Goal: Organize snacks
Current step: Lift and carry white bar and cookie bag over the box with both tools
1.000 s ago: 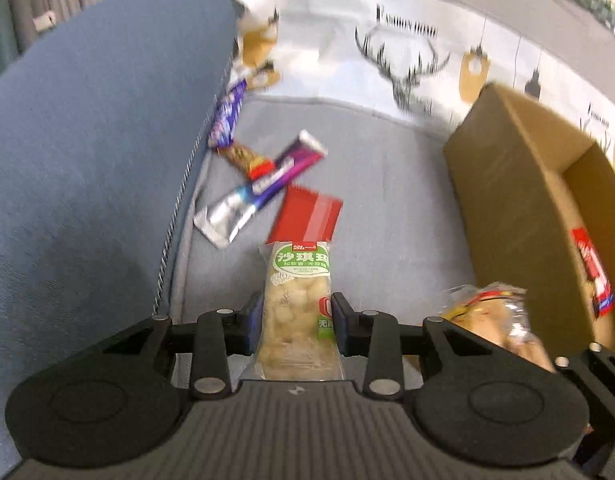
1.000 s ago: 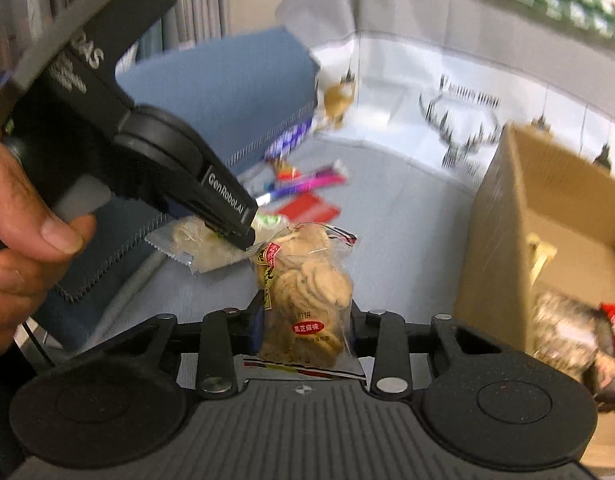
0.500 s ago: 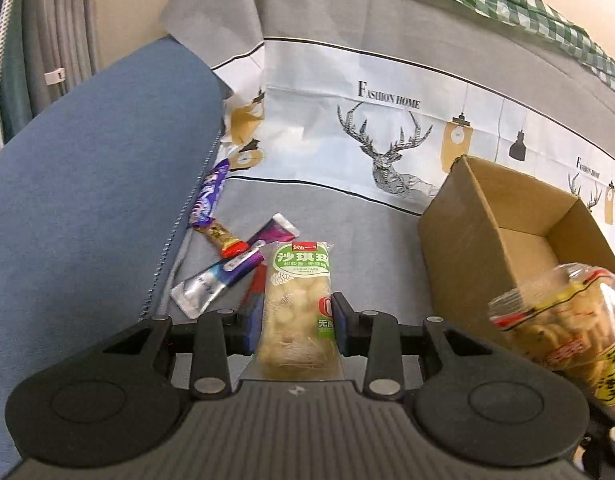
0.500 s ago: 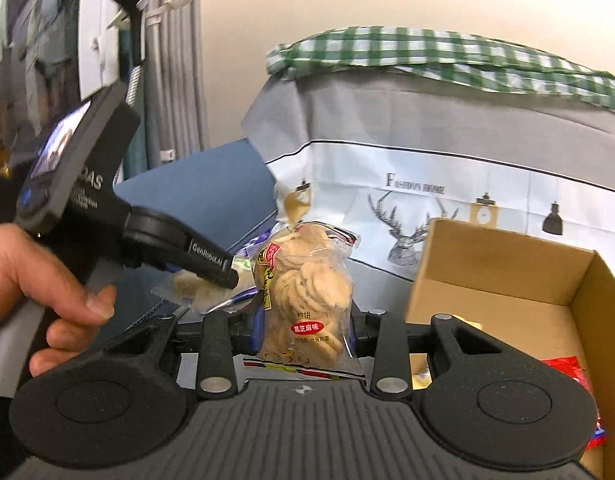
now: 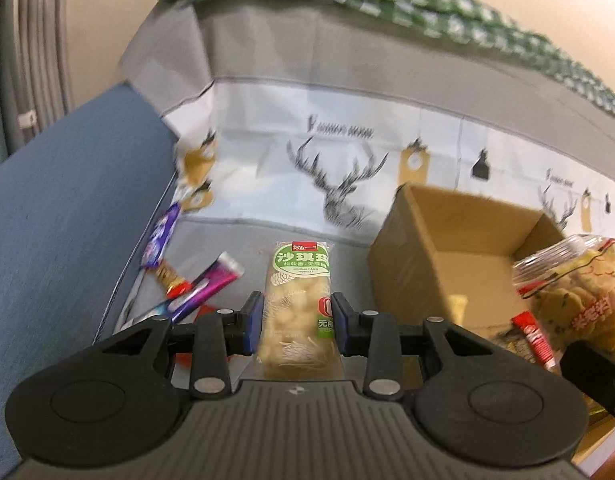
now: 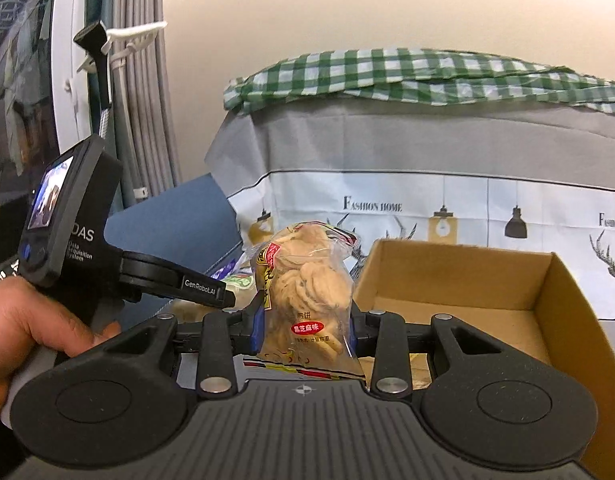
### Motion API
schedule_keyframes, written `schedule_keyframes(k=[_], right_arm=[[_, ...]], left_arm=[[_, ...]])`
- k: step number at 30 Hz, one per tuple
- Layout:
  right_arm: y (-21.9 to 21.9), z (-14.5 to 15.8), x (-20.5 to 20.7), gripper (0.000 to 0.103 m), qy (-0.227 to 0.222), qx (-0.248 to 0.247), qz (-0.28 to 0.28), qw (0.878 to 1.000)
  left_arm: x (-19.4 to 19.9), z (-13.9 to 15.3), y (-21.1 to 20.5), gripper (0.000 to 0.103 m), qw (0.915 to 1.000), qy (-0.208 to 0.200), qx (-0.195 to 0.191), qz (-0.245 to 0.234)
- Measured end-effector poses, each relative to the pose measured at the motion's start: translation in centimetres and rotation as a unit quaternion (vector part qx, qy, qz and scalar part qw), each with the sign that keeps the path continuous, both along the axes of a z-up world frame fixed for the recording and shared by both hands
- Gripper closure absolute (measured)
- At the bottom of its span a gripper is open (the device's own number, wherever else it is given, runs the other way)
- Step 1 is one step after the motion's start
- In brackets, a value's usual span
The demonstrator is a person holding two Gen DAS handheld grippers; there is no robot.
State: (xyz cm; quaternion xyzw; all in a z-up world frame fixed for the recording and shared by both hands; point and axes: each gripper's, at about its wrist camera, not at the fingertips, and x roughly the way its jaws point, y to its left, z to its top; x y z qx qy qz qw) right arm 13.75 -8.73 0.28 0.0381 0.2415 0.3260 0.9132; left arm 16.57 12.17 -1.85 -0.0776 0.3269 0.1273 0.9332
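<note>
Sitting on the grey sofa cover (image 5: pixel 211 248), the cardboard box (image 6: pixel 459 280) already holds a few packets (a red one shows in the left view). Both grippers are loaded and off the seat — the right gripper (image 6: pixel 305 322) clamps a clear bag of sesame crackers (image 6: pixel 307 292), the left gripper (image 5: pixel 297 322) pinches a green-labelled pastry bar (image 5: pixel 301 300), both near the box's open top. Loose bars (image 5: pixel 211 286) lie by the blue cushion (image 5: pixel 67 220). My worry: two hands converging on one opening could collide, or slick wrappers could slide out before clearing the rim.
</note>
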Motion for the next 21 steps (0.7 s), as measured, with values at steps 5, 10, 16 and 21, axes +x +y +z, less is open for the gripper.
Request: schedule_keyframes(k=[5,10,16,21], right_arm=[[-1.6,0.5,0.2,0.065,-0.010,0.008,-0.014,1.000],[-3.6,0.4,1.0,0.065,-0.007,0.018,-0.045,0.999],[-6.0,-0.3,2.6,0.065,0.002,0.016,-0.106,0.994],[-8.4,-1.2,4.2,0.065,0.023,0.018,-0.172,0.985]], left_arm=[[0.0,1.3,-2.4,0.064,0.9983,-0.052,0.013,-0.025],[0.6,2.1,-5.0,0.064,0.9940,-0.092,0.012,-0.058],[1.6,2.7,-8.7,0.064,0.9853,-0.130,0.025,-0.108],[3.3,2.5,-10.5,0.064,0.9816,-0.137,0.019,-0.132]])
